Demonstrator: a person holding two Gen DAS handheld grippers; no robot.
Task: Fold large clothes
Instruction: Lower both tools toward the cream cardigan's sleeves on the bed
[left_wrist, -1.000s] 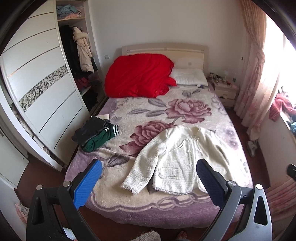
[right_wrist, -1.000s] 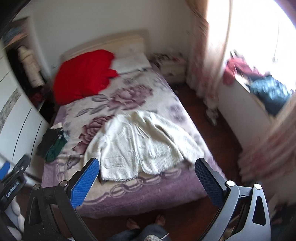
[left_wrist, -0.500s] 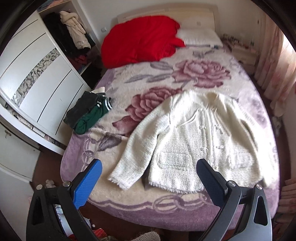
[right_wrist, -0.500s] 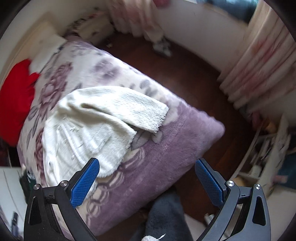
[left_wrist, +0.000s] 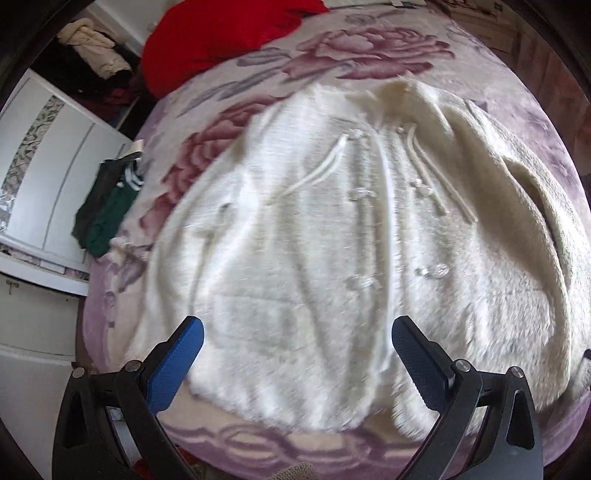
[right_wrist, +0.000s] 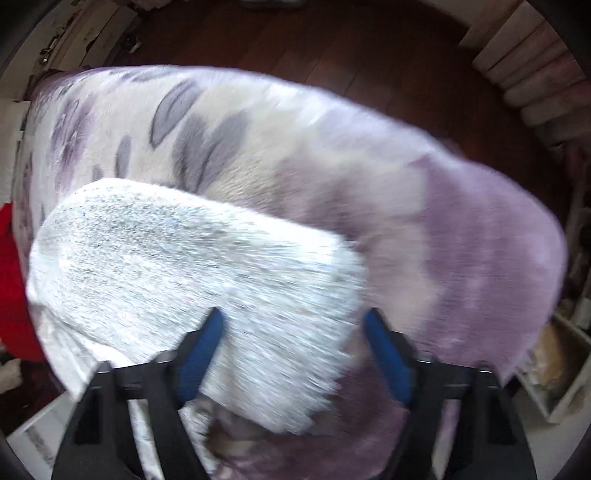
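A cream fuzzy jacket (left_wrist: 314, 240) lies spread front-up on the flowered purple blanket (left_wrist: 369, 48) of the bed. My left gripper (left_wrist: 297, 354) hangs open just above the jacket's lower hem, and its blue pads touch nothing. In the right wrist view the jacket's sleeve (right_wrist: 166, 251) lies across the blanket (right_wrist: 480, 258) near the bed's corner. My right gripper (right_wrist: 293, 332) points down at the sleeve's cuff end; its jaws are closing with the cuff between them, and the pads still stand apart from the cloth. Both views are blurred by motion.
A red quilt (left_wrist: 221, 37) sits at the head of the bed. A pile of dark and green clothes (left_wrist: 107, 210) lies at the bed's left edge, beside a white wardrobe (left_wrist: 44, 166). Dark wood floor (right_wrist: 332, 48) and a curtain (right_wrist: 535, 74) lie beyond the corner.
Both grippers dropped from a high view of the room to just over the jacket. The right one swung to the sleeve at the bed's corner and its jaws narrowed.
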